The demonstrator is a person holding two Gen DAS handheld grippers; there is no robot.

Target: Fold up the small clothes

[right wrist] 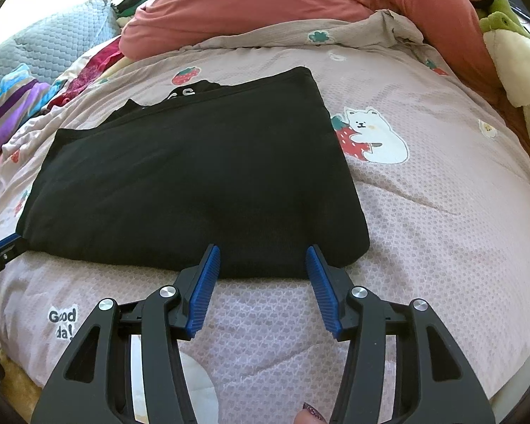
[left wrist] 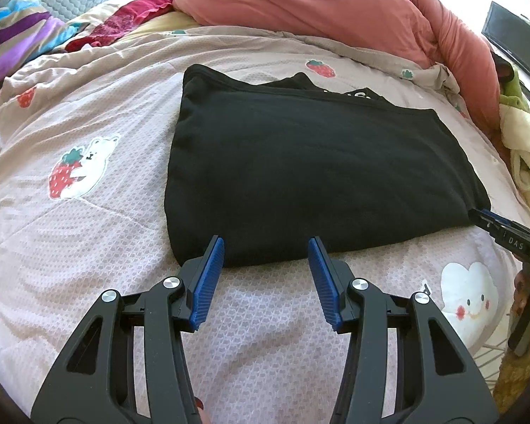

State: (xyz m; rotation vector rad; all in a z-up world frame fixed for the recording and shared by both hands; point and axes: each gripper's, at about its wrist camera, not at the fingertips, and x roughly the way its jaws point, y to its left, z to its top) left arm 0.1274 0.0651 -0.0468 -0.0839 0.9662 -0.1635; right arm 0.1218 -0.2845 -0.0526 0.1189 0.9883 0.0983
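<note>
The black garment (left wrist: 300, 169) is laid partly folded on the quilt (left wrist: 88, 247). Both the left gripper (left wrist: 266, 247) and the right gripper (right wrist: 263, 254) are held wide at its near edge, nothing gripped. Probably that edge must be pinched next for another fold.

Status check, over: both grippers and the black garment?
Left gripper open, right gripper open, both at near edge. Black garment folded flat on quilt. Nothing blocking.

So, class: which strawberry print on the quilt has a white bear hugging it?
The large strawberry left of the black garment; the others sit alone.
</note>
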